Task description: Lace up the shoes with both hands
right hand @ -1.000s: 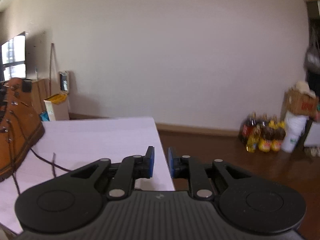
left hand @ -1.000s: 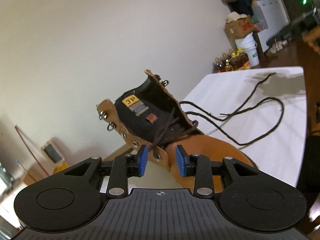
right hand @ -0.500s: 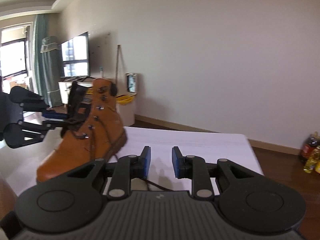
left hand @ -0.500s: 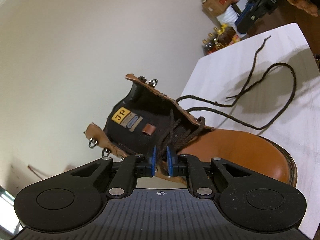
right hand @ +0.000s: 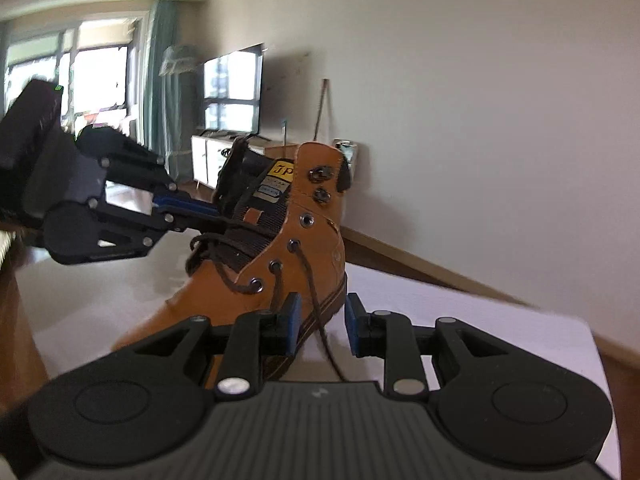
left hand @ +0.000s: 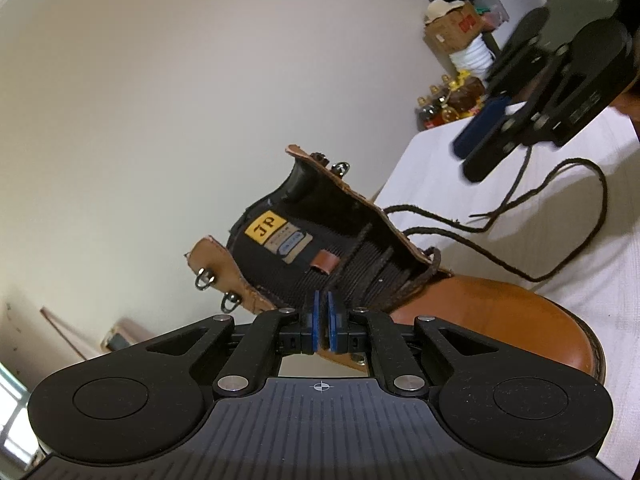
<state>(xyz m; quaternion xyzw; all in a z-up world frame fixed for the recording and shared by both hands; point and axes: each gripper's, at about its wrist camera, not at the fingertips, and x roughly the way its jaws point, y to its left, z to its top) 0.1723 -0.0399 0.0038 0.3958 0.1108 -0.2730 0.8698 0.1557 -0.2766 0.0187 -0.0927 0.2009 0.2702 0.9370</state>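
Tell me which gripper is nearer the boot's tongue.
Left. The left gripper is shut at the tongue edge; the right gripper is open beside the boot's sole, straddling a lace.

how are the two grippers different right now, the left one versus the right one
The left gripper has its blue pads almost together, pinched at the boot's tongue side; what they hold is hard to tell. The right gripper is open, with a lace hanging between its pads, untouched. The left sits at the boot's lacing, the right near its sole. Both are black with blue pads and point at the boot.
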